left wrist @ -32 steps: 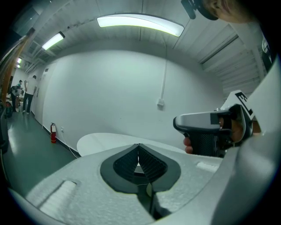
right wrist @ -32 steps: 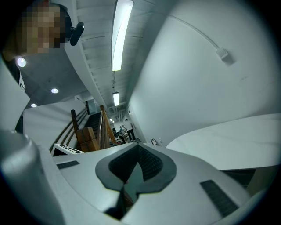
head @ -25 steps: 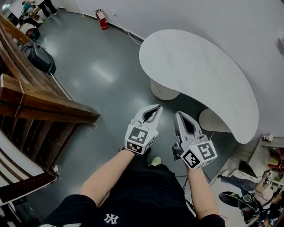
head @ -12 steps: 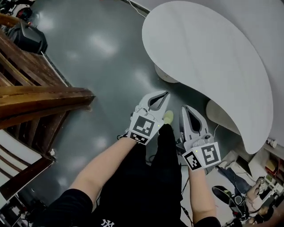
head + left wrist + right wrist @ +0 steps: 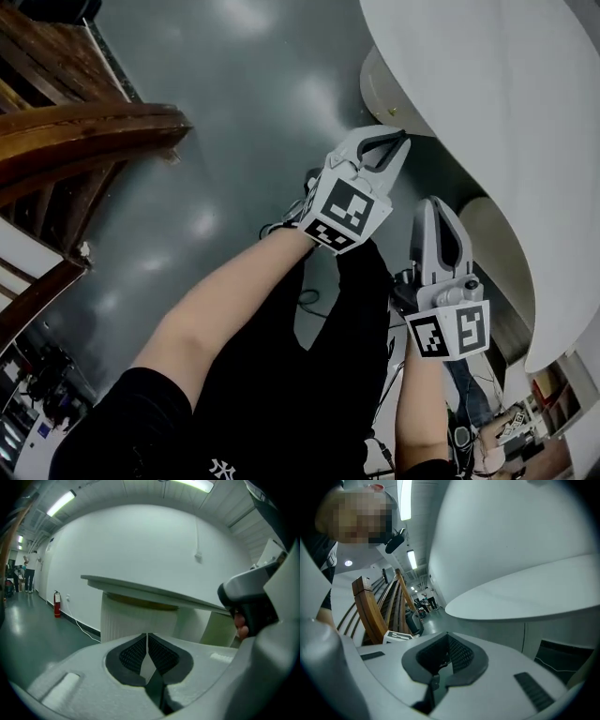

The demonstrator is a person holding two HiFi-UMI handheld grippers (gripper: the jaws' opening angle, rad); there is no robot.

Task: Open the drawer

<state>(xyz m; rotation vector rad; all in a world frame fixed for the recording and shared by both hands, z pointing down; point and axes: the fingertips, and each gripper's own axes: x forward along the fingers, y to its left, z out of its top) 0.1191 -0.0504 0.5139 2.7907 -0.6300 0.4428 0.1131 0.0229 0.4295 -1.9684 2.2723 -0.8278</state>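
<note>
No drawer shows in any view. My left gripper [image 5: 392,142] is shut with nothing in it and hangs over the grey floor, close to the white curved table [image 5: 487,84] and its ribbed pedestal [image 5: 380,89]. My right gripper [image 5: 434,208] is beside it, a little nearer my body, jaws together and empty, under the table's edge. In the left gripper view the pads [image 5: 140,651] meet in front of the pedestal [image 5: 136,620]. In the right gripper view the right gripper [image 5: 447,634] points along the table top [image 5: 525,597].
A dark wooden slatted structure [image 5: 84,141] stands on the left over the grey floor [image 5: 234,103]. A red fire extinguisher [image 5: 57,604] and a cable sit by the far white wall. People [image 5: 28,571] stand far off. My legs are below the grippers.
Both grippers have dropped and moved toward the table, which now fills the upper right of the head view. The jaws of both stayed together.
</note>
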